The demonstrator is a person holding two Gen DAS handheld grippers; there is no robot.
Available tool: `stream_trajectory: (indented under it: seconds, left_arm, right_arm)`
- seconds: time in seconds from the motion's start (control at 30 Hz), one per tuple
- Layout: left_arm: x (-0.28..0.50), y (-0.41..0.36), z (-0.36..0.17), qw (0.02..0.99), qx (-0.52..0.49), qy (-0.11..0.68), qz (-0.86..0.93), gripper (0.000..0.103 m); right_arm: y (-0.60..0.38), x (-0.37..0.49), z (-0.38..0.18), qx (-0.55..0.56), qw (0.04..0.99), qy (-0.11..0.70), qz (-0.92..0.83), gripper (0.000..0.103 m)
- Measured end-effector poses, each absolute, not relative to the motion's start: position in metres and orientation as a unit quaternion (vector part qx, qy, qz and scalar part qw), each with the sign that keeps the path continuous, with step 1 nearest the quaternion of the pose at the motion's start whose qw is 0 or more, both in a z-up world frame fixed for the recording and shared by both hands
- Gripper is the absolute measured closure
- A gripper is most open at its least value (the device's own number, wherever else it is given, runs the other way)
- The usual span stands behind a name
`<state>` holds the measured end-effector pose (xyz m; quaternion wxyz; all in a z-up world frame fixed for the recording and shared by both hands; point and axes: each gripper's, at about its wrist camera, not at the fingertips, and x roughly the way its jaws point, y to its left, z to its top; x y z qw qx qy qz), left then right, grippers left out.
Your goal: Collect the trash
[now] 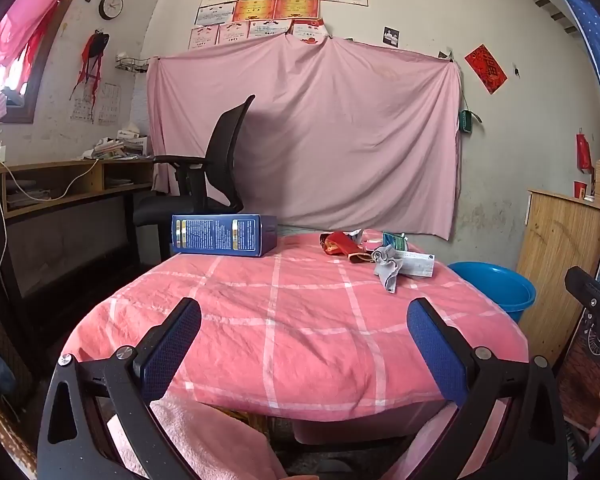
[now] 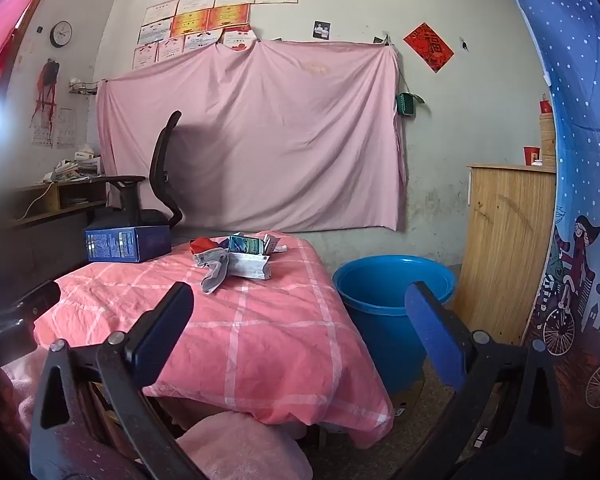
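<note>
Table with the pink checked cloth filled most of both views; I stood at its near edge, nothing collected yet as far as I could judge. Step in hand looked like the start: approach, no pick made.

Blue bucket sat on the floor just off the table's right edge, mouth open and upward. I took it as the bin.

Blue box lay flat at the far left corner, close to the far edge. Trash or not, I couldn't say.

Trash pile was at the far right part of the table: grey rag nearest me, white carton touching it, red wrapper and a teal packet behind. All bunched, pieces overlapping.

My left gripper had its jaws spread wide, nothing between them. My right gripper likewise, wide apart and empty, hanging over the near right corner of the table.

Next move, my read: right gripper reaches forward over bare cloth to the rag, the closest and loosest piece. Path was unobstructed. Risk: cloth is soft and wrinkled, fingers could snag it; the carry to the bucket crosses the right table edge.
</note>
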<state>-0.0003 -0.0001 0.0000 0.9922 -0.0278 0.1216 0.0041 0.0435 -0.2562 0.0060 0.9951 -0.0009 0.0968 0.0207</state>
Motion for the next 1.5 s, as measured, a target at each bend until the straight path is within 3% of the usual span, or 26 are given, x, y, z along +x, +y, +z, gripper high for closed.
stream_trajectory:
  seconds: [1.5]
  left_arm:
    - [-0.0027,0.003,0.0027,0.992,-0.034,0.121,0.007,0.002]
  right_arm:
    - [-0.2555,0.0413,0.01,-0.011,0.996,0.092,0.018,0.0]
